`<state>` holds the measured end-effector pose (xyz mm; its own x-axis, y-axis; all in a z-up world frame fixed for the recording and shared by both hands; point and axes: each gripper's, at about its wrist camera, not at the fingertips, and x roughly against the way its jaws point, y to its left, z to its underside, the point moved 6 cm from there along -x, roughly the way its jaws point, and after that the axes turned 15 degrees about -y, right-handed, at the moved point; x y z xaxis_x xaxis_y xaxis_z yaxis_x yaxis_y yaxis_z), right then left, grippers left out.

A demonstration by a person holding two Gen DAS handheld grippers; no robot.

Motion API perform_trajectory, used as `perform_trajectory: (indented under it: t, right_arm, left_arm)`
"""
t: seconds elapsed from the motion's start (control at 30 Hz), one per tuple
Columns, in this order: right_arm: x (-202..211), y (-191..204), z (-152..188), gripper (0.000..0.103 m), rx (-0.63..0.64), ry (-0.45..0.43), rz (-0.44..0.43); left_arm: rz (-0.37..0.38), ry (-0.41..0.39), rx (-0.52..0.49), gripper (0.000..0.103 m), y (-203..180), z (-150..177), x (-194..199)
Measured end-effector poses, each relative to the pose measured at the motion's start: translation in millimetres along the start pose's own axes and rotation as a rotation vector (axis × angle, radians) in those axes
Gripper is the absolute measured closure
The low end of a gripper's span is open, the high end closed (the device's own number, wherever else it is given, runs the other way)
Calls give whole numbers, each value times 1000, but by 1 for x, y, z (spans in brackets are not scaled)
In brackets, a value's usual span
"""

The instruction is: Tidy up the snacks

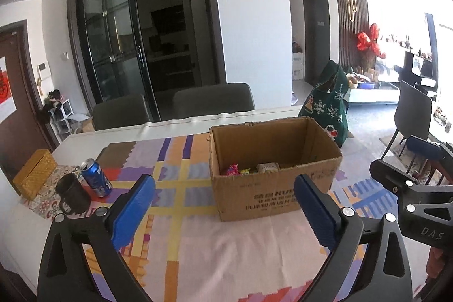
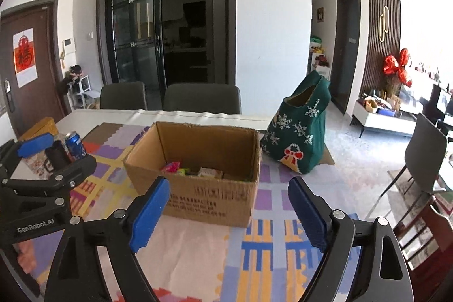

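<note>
Both my claws, left claw [image 1: 223, 205] and right claw [image 2: 228, 212], are spread and empty; swinging toward ten o'clock could topple the cola can [image 1: 96, 177] beside the cardboard box [image 1: 271, 188].

Home dining room: table [image 2: 85, 115], chairs [image 2: 202, 98], sliding doors [image 2: 136, 24].

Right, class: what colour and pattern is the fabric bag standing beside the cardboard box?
Dark green fabric bag with white snowflakes and a red bow; clearest in the right wrist view.

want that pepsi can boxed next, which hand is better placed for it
Left. The can stands on the table's left side beside the dark mug, nearest the open left tongs; the cardboard box lies between it and the right tongs.
</note>
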<state>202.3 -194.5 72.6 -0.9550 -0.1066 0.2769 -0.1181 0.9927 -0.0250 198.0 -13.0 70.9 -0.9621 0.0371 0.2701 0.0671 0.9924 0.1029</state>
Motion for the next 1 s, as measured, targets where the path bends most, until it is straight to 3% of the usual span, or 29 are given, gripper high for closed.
perform_trajectory:
  t: [0.5,1.0]
  right_arm:
    - [55,1,20,14,-10,-12,8]
    - [77,3,25,14,-25,-29,-8]
  left_arm:
    - [-23,-28,12,0,2,13,56]
    - [-19,-49,-1,0,-4,12,78]
